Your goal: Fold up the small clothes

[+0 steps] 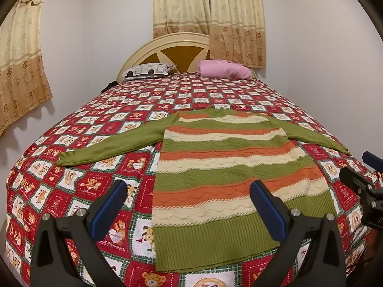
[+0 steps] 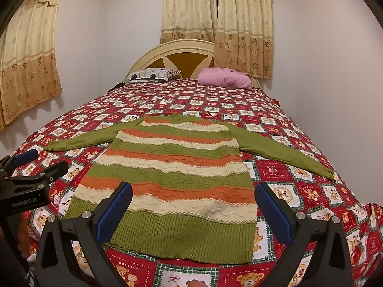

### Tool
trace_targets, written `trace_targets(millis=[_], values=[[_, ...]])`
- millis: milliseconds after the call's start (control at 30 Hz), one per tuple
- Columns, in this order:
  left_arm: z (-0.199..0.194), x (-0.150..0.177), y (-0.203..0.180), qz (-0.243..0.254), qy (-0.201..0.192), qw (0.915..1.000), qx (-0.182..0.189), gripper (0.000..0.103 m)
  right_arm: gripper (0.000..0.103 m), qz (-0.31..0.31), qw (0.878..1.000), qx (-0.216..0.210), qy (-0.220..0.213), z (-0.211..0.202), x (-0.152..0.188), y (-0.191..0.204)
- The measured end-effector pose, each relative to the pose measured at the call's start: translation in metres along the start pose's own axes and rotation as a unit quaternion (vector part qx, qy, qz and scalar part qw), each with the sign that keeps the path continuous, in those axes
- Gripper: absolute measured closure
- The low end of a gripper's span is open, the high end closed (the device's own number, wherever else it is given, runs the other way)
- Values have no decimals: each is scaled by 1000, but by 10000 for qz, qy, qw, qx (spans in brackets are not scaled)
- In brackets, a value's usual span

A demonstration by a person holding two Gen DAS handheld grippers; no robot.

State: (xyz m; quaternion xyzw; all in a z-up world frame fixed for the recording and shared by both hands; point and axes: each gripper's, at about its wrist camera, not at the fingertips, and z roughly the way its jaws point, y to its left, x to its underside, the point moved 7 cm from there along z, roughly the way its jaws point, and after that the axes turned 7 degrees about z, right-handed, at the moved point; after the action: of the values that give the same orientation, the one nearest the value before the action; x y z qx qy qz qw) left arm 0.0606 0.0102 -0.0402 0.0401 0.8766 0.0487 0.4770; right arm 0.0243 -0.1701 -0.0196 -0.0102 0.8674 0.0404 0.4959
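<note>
A knitted sweater (image 1: 215, 167) with green, orange and cream stripes lies flat on the bed, hem toward me, both green sleeves spread out sideways. It also shows in the right wrist view (image 2: 172, 174). My left gripper (image 1: 189, 191) is open and empty, held above the hem's left half. My right gripper (image 2: 194, 193) is open and empty above the hem's right half. The right gripper also shows at the right edge of the left wrist view (image 1: 359, 174); the left gripper shows at the left edge of the right wrist view (image 2: 40, 162).
The bed is covered by a red patchwork quilt (image 1: 95, 143) with teddy bears. A patterned pillow (image 1: 146, 70) and a pink pillow (image 1: 223, 69) lie at the headboard (image 1: 177, 47). Curtains (image 1: 208, 19) hang behind; white walls stand on both sides.
</note>
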Motion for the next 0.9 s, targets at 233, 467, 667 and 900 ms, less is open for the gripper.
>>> trace_targets(millis=[233,467,667,900], values=[[0,0,2,-10,-4,10000,-9,0,1,8,10000,-10,34,2,1,-1],[0,0,3,-16,-2,10000,-11,0,1,1,10000,-1,41,3,2,1],[0,0,4,-10,-4,10000,-8,0,1,-48,10000,-11,72,3,3,5],[0,0,6,-11,3,10000,4,0,1,-62,9999,-13,101,3,4,5]])
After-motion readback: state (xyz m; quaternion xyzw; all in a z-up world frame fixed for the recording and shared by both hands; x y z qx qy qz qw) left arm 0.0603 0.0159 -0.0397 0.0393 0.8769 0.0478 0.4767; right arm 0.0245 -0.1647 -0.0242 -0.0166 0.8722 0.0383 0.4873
